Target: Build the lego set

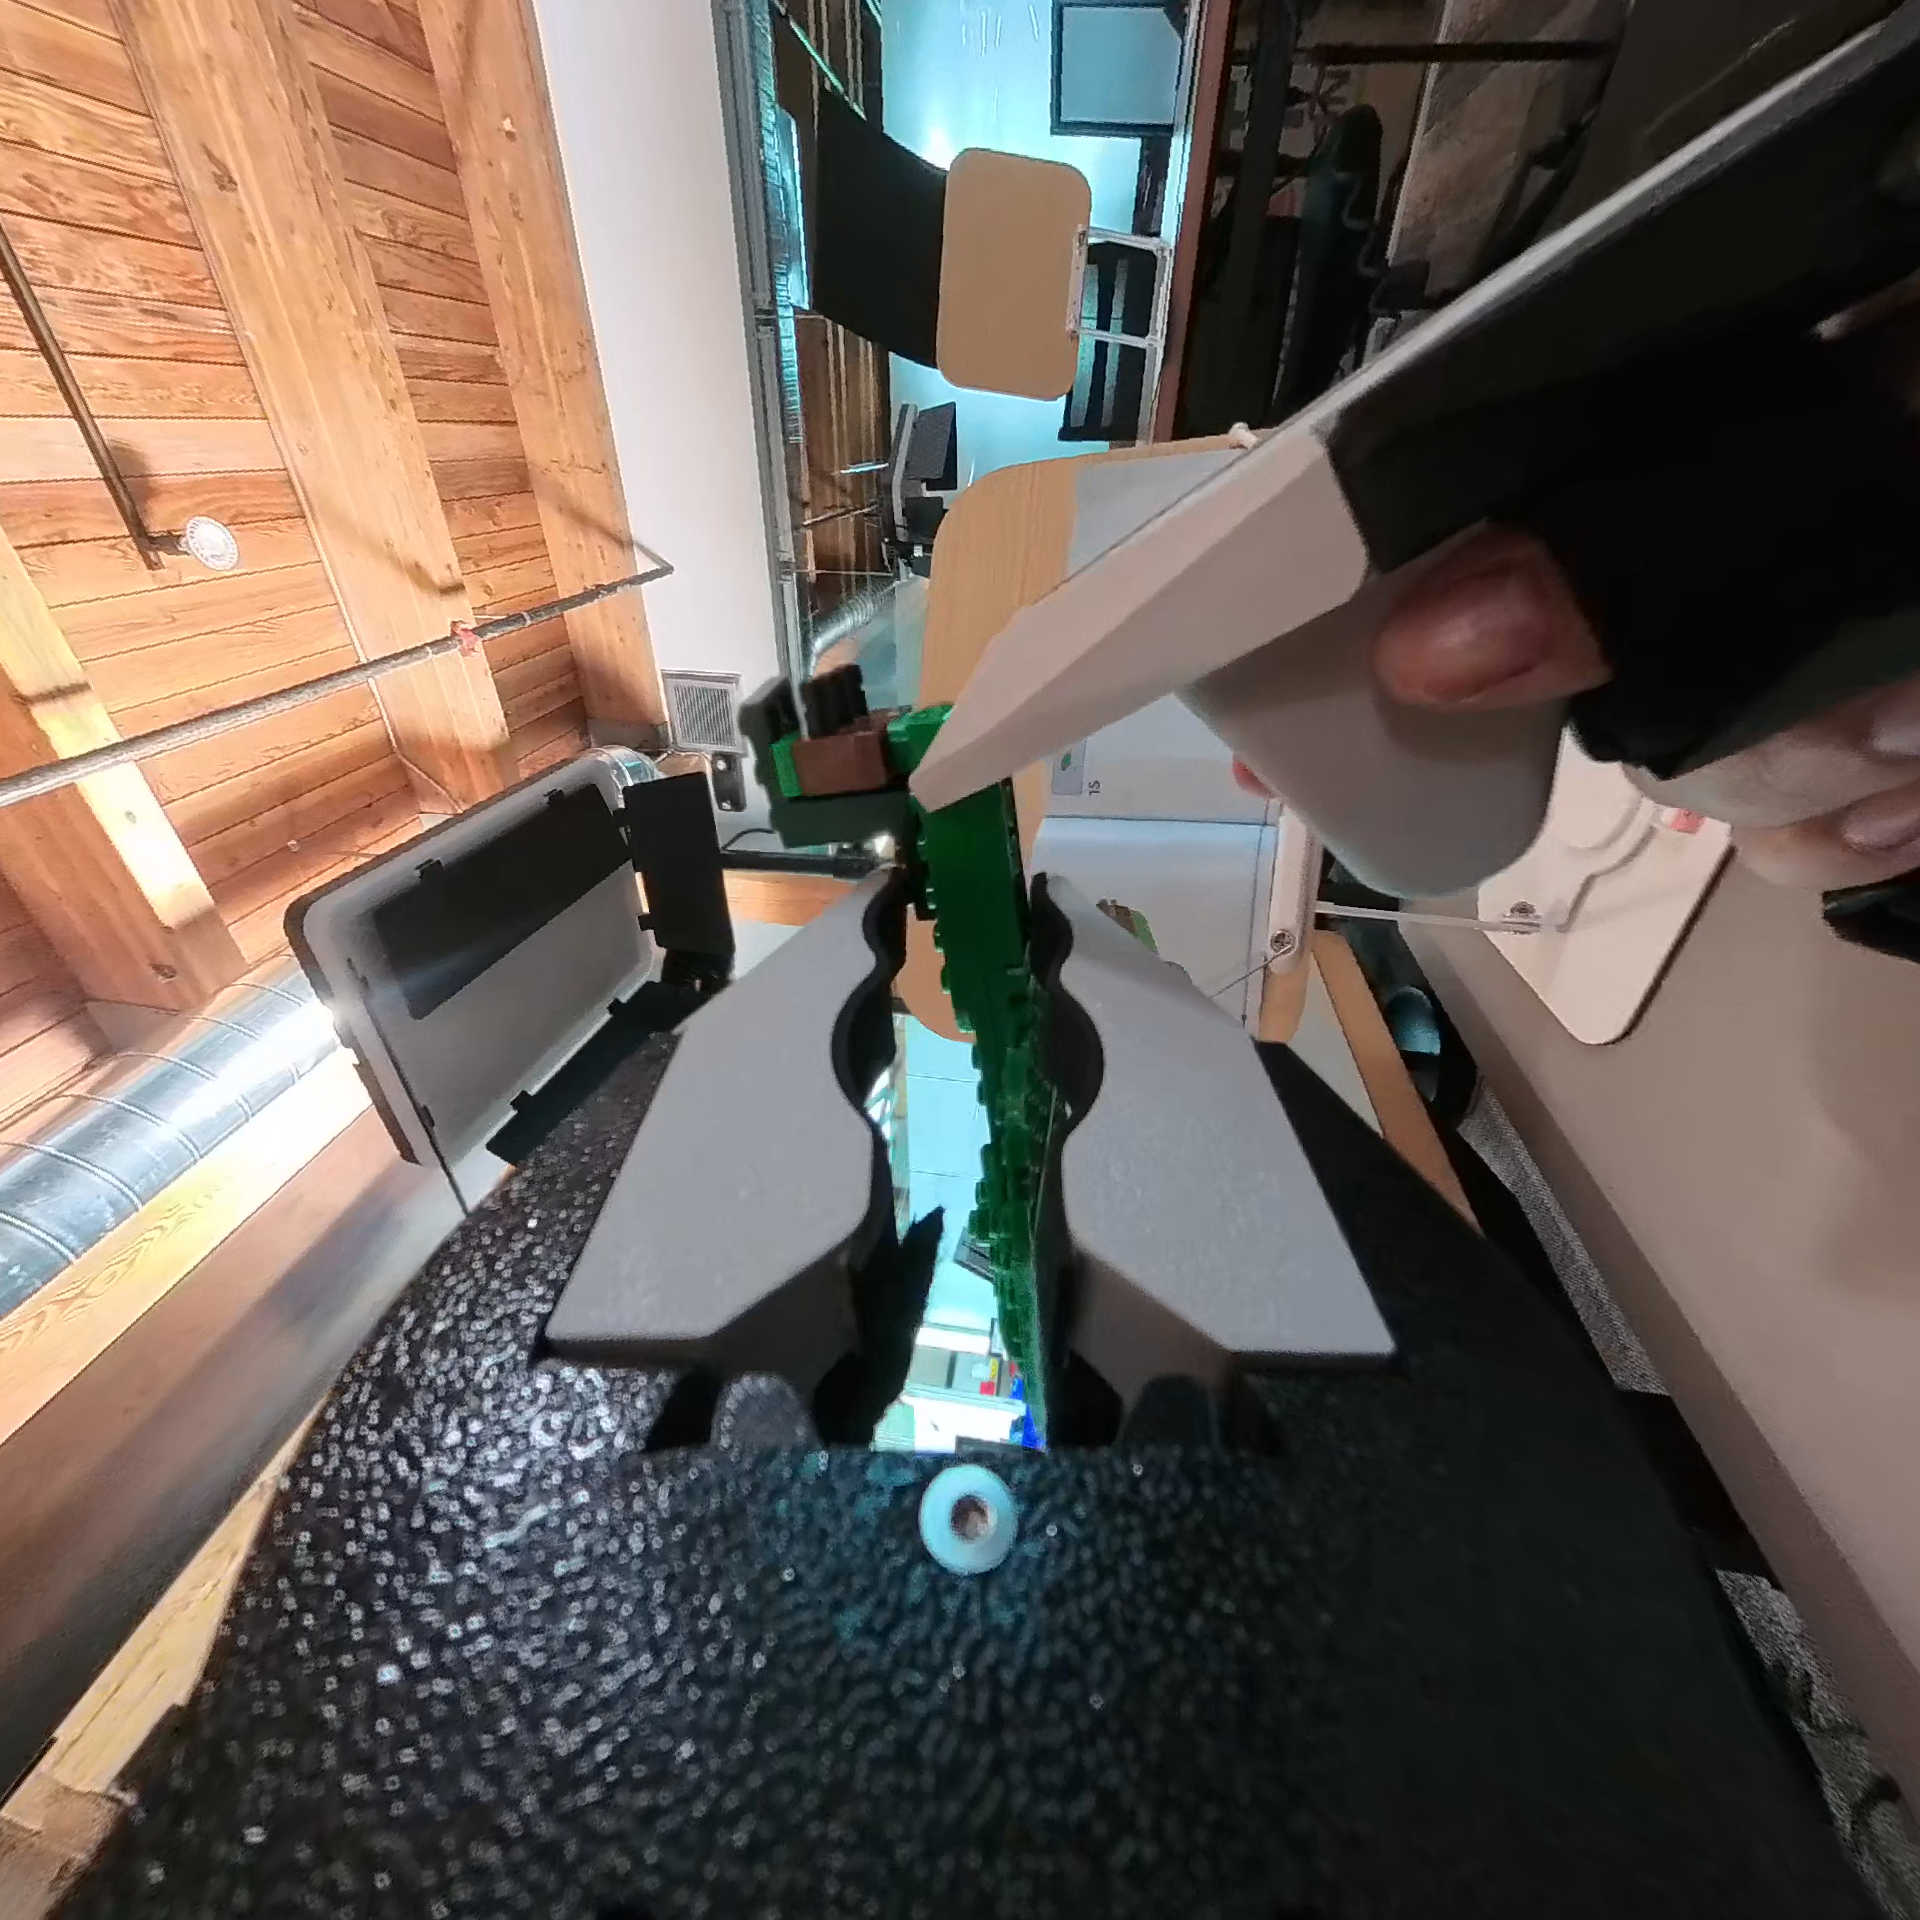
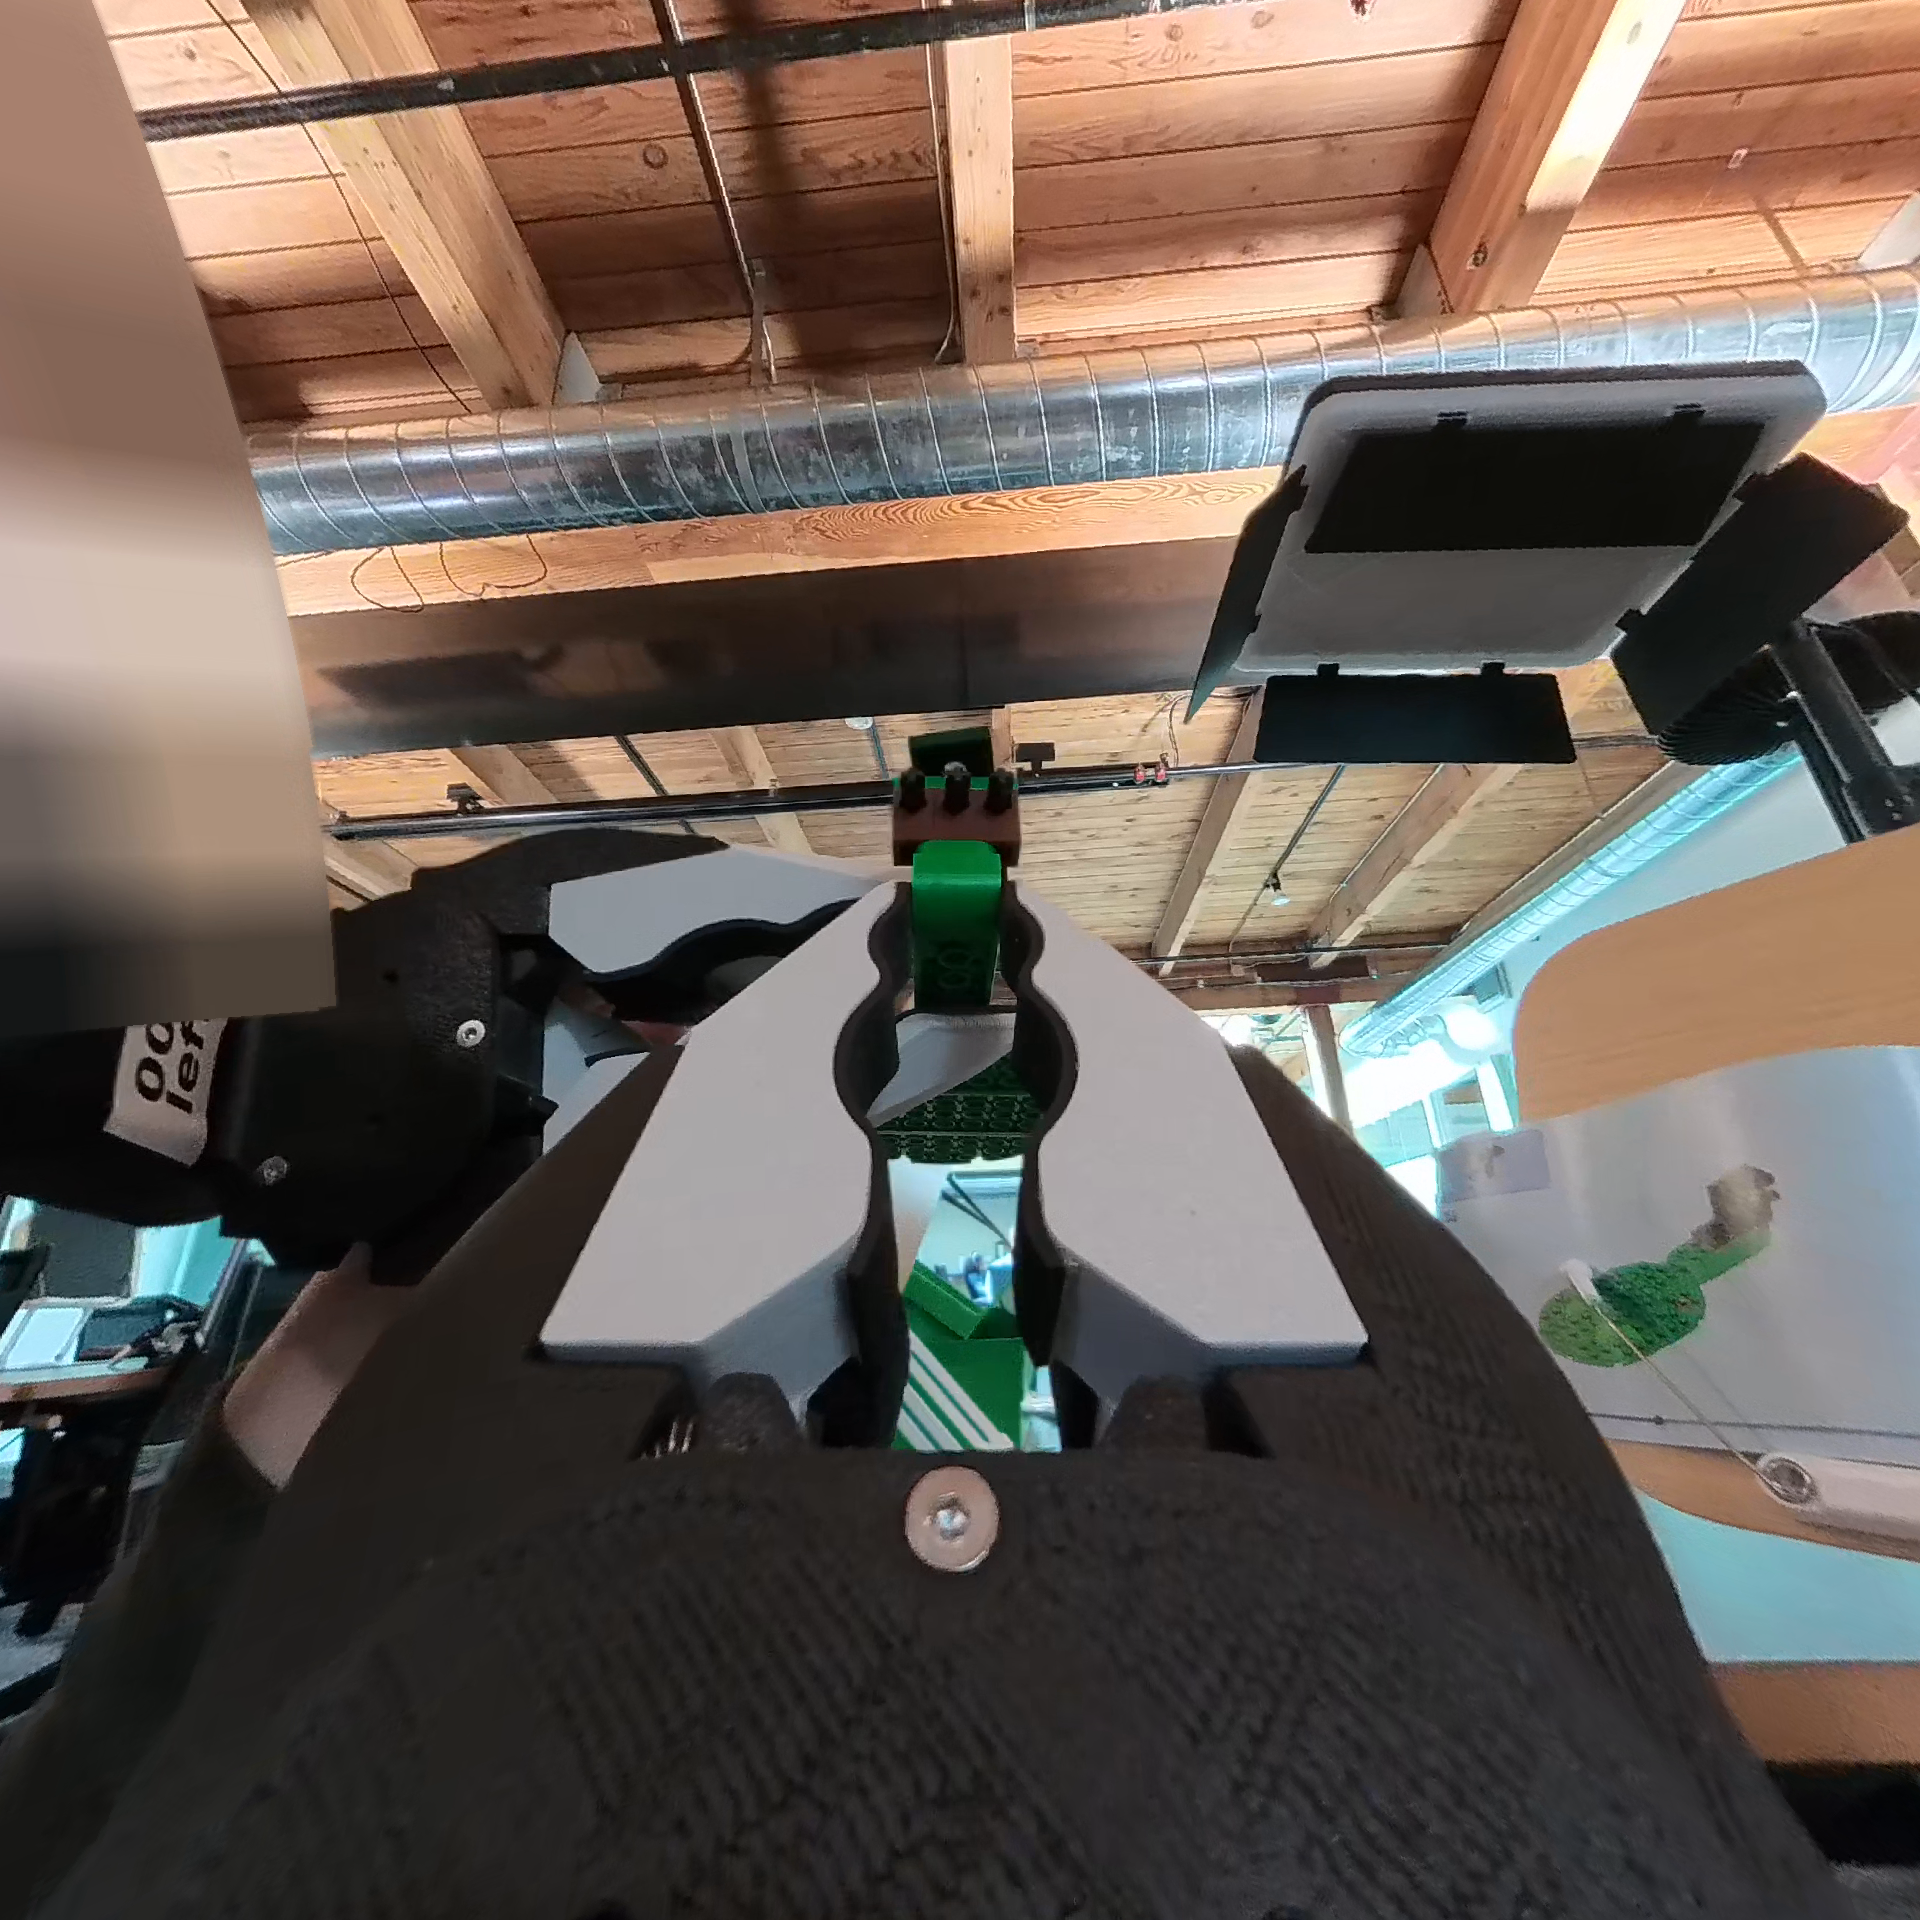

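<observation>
Both wrist cameras sit close behind their own grey fingers and tilt up toward the wooden ceiling (image 2: pixel 790 312), the left view rolled sideways, and both share the green lego build (image 1: pixel 987 935) (held up between them), the light panel (image 2: pixel 1538 520) and the silver duct (image 1: pixel 156 1122).
</observation>
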{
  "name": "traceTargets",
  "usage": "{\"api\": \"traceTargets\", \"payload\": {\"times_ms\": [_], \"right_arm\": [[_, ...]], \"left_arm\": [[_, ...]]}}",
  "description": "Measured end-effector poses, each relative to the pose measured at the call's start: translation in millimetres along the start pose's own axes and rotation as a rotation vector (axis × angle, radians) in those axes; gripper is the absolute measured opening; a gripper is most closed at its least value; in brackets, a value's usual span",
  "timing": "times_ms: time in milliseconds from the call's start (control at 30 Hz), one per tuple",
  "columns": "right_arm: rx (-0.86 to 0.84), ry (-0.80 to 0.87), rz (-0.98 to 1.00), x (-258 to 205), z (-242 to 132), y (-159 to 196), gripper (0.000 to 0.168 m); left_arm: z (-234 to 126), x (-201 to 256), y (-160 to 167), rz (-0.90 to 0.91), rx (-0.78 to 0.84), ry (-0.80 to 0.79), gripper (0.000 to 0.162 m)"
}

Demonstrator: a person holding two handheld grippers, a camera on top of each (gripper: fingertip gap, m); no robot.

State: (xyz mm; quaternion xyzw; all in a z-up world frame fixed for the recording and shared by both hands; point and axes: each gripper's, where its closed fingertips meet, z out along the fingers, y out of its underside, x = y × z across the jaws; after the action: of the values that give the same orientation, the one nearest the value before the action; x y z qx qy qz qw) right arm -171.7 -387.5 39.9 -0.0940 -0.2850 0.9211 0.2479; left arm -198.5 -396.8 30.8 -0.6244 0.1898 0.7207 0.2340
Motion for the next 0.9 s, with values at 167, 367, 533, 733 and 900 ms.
{"api": "traceTargets", "payload": {"times_ms": [167, 367, 533, 733, 900], "right_arm": [[-0.004, 0.016, -0.035, -0.6, 1.2, -1.1, 0.014], [0.000, 0.014, -0.040, -1.5, 1.7, -3.5, 0.014], [0.004, 0.002, -0.033, -3.7, 2.4, -5.1, 0.014], [0.001, -0.010, -0.027, -5.6, 3.2, -5.5, 0.014], [-0.016, 0.016, -0.076, -4.3, 3.8, -4.2, 0.014]], "left_arm": [[0.1, -1.6, -0.9, -0.002, 0.005, -0.011, 0.021], [-1.1, -3.4, -3.2, -0.007, 0.035, -0.020, 0.021], [-3.2, -6.9, -4.4, -0.019, 0.073, -0.032, 0.020], [-4.8, -8.4, -4.8, -0.042, 0.099, -0.026, 0.019], [-2.1, -7.4, -4.2, 0.011, 0.059, -0.046, 0.020]]}}
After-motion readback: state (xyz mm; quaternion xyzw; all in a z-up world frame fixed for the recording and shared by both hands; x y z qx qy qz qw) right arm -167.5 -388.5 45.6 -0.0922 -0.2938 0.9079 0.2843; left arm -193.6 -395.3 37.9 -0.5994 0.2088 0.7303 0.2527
